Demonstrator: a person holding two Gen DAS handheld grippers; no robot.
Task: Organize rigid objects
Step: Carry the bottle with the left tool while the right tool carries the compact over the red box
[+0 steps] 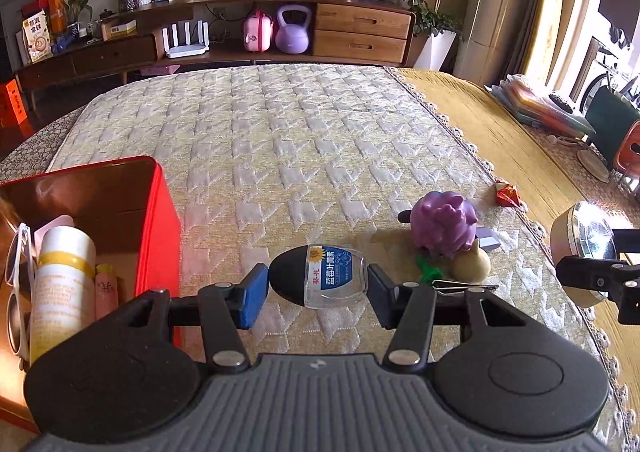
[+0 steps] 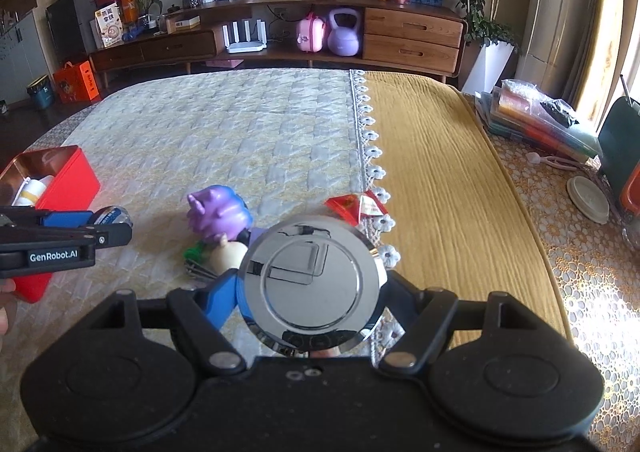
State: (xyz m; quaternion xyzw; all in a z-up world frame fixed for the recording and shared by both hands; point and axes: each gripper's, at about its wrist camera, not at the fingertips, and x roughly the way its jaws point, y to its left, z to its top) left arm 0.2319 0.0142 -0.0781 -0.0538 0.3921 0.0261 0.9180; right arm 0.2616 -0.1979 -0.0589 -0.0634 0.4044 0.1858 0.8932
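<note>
Quilted bed (image 1: 300,140), red tin (image 1: 160,220) holding white bottle (image 1: 60,276), sunglasses (image 1: 18,284)

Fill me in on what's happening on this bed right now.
A person is tidying small things into a red tin box, one claw in each hand. The left claw grips a small clear bottle with a black cap, held above the quilt. The right claw holds a round mirrored case. A purple toy figure, a red packet and a few small bits still lie on the quilt. The box already holds a white bottle and sunglasses.
</note>
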